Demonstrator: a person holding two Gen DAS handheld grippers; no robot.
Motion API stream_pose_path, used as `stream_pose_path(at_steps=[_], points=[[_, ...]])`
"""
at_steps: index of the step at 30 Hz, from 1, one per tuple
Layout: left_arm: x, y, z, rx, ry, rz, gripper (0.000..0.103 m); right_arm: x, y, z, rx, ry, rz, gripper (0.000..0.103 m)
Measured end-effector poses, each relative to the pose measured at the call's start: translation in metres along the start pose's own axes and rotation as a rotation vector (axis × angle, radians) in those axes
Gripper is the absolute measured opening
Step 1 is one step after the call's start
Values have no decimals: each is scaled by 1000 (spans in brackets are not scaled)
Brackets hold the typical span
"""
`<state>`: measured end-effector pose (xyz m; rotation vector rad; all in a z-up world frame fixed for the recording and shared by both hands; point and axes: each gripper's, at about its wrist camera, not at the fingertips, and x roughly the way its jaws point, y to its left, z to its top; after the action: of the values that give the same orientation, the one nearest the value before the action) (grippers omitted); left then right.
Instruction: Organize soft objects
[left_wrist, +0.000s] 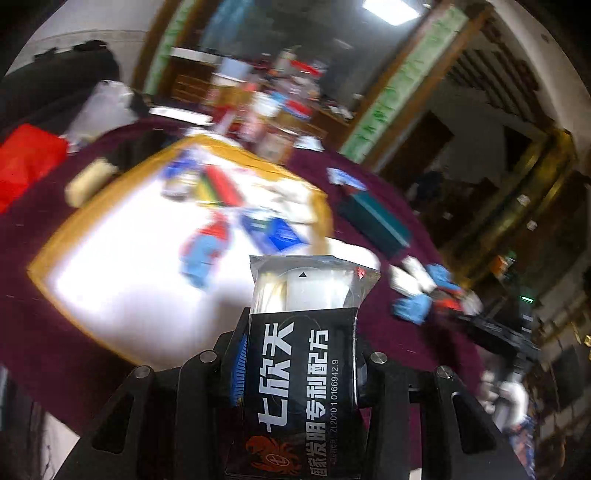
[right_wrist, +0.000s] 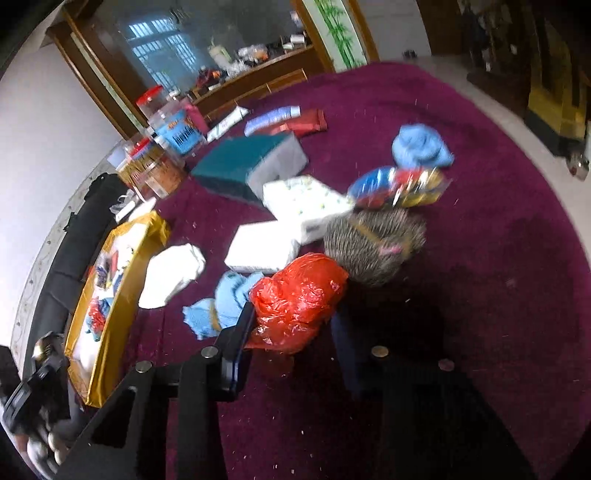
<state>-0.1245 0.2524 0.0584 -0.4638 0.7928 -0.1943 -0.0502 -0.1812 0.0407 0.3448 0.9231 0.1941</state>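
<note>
two grippers show, one per view. the left gripper (left_wrist: 301, 373) has its jaws closed tight on a black sachet (left_wrist: 301, 376) with white chinese lettering and a clear top, which stands upright between the fingers and fills the 6 o'clock part of the left wrist view. beyond it, toward 10 o'clock, lies the gold-rimmed tray (left_wrist: 48, 258) with a white floor, holding blurred blue, red and white packets (left_wrist: 207, 251). a dark teal box (left_wrist: 373, 221) rests on the maroon tablecloth (left_wrist: 388, 177) at 2 o'clock of the sachet, apart from the tray.

in the right wrist view the right gripper (right_wrist: 295, 332) stands with jaws wide apart, and a crumpled red plastic bag (right_wrist: 299, 299) sits between the fingers; i cannot tell whether either finger touches it. a black-and-white patterned bundle (right_wrist: 373, 240) lies touching the bag at its 1 o'clock, with a colourful snack packet (right_wrist: 399, 186) and a blue cloth (right_wrist: 421, 146) further that way. a light blue cloth (right_wrist: 218, 306) lies at the bag's 9 o'clock, a white cloth (right_wrist: 173, 269) beside it, and the tray sits at the far 9 o'clock edge.
</note>
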Motion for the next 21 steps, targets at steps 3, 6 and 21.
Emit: stream_pose_path(at_steps=[3, 6, 21], points=[[5, 22, 11, -4, 9, 90, 42, -18, 8, 5, -22, -33, 11, 39], [12, 38, 26, 13, 16, 168, 42, -32, 28, 11, -74, -49, 37, 39], [68, 77, 84, -49, 87, 209, 69, 22, 186, 6, -356, 80, 150, 39]])
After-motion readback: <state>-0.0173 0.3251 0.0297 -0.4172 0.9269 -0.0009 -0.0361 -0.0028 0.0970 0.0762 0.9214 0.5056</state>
